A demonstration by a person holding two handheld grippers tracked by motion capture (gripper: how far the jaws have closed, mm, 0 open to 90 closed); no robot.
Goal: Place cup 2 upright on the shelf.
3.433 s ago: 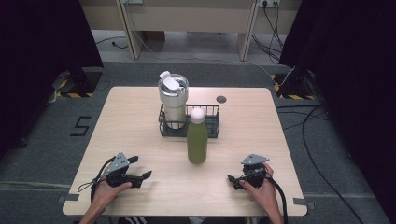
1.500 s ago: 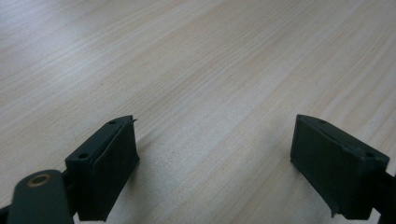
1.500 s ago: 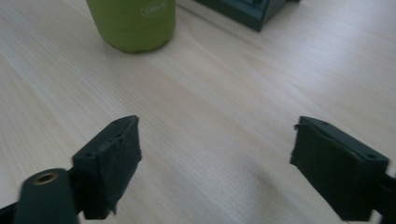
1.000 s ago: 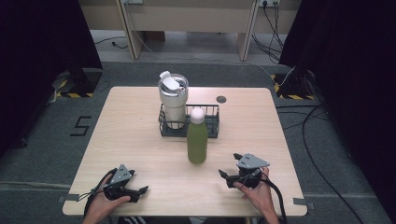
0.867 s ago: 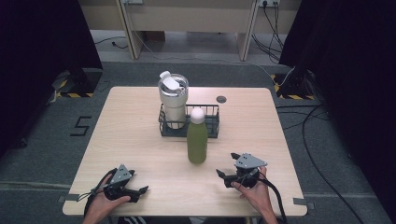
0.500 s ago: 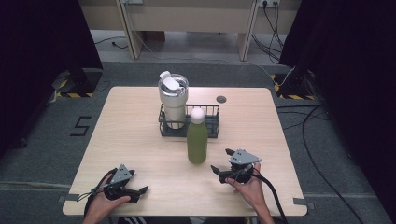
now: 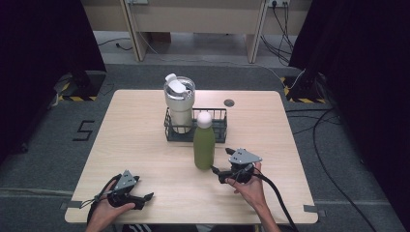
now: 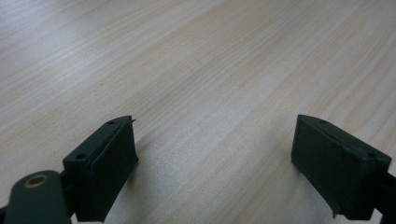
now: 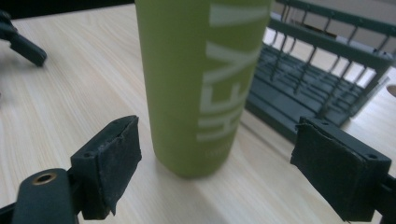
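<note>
The right gripper (image 7: pixel 218 173) has come forward across the desk (image 7: pixel 145 145) since a second ago, and now it stands just beside the green bottle (image 7: pixel 204 146), low at its base. Its jaws are spread apart and hold nothing; in the right gripper view the bottle (image 9: pixel 201 79) stands between and a little beyond the two pads (image 9: pixel 116 158), which do not touch it. To me this means the reach is almost finished: the jaws must go a bit further around the bottle and then close. The opening looks only a little wider than the bottle, so the aim must be good.

The left gripper (image 7: pixel 145 198) has stayed at the near left corner of the desk, also released, with only bare wood between its jaws in the left gripper view.

The bottle stands upright on the desk, directly in front of the basket (image 7: pixel 220 130) and very close to it; I cannot tell if they touch. It is a smooth matte cylinder with a white round cap and pale letters along its side. The basket is dark wire with thin bars. Inside it, at the left, stands a tumbler (image 7: pixel 180 104) of pale metal with a white lid. The desk is light wood with fine straight grain. The pads are black and look a bit rough and worn at the edges.
</note>
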